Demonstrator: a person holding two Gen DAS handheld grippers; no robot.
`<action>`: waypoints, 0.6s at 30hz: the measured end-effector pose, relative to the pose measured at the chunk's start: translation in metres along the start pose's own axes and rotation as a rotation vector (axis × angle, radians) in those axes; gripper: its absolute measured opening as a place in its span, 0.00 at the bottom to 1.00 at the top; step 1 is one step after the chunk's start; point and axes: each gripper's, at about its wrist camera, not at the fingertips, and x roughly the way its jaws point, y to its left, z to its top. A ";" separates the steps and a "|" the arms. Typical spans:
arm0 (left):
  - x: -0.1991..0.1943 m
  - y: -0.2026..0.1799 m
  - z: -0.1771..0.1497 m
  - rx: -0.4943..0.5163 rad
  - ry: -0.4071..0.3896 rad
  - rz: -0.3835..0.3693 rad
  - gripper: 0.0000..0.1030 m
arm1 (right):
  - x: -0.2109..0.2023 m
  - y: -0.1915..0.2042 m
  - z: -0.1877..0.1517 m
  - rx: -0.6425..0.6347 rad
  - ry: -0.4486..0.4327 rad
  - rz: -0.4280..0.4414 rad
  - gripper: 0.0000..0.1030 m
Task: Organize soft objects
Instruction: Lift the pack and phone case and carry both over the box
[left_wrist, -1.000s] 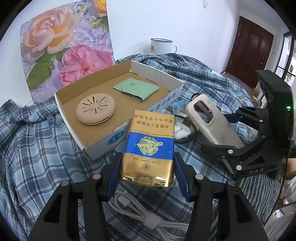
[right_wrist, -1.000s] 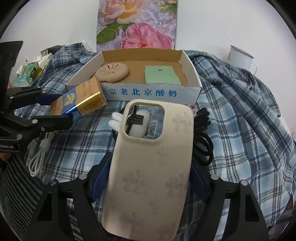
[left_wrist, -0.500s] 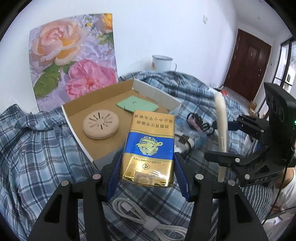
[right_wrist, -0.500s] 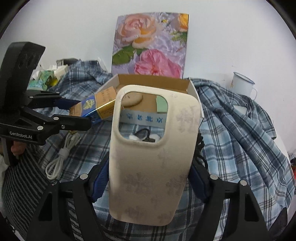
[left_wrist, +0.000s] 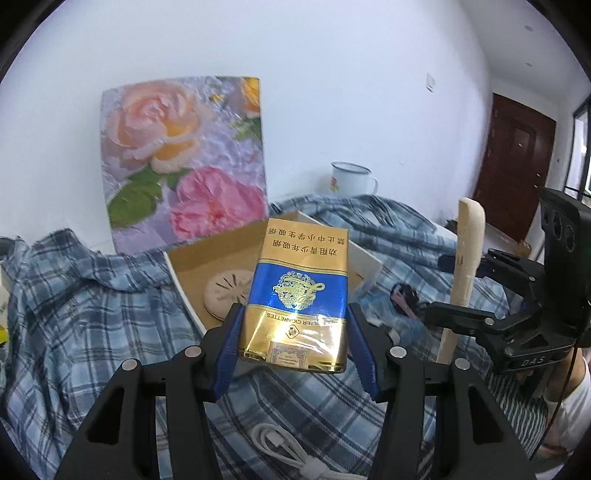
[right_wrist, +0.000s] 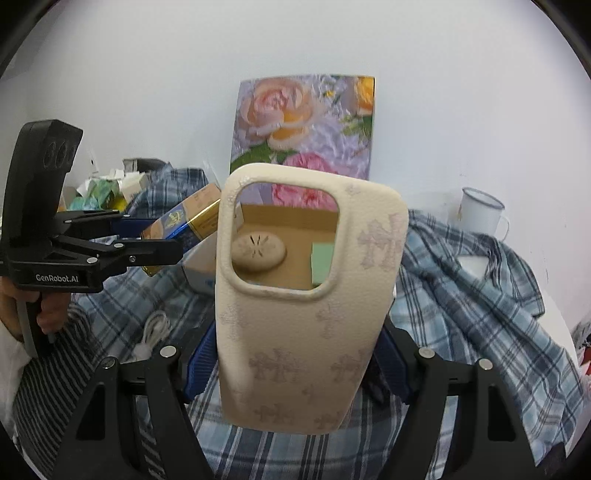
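Cigarette pack hides rear part of cardboard box and half the round beige disc. Phone case blocks most of box in right view; green pouch seen only thru its cutout. White cable cut off by frame bottom. Print on mug too small to read.

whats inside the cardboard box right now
In the cardboard box: a round beige vented disc and a green flat pouch. The phone case in the right gripper and the cigarette pack cover the rest of its floor.
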 end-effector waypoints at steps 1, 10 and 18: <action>-0.002 0.001 0.004 -0.012 -0.012 0.010 0.55 | -0.001 -0.001 0.004 0.000 -0.011 0.003 0.72; -0.020 0.000 0.033 -0.031 -0.087 0.131 0.55 | -0.010 -0.015 0.042 -0.008 -0.112 0.052 0.72; -0.036 -0.006 0.077 -0.029 -0.159 0.181 0.55 | -0.014 -0.026 0.094 -0.031 -0.220 0.071 0.72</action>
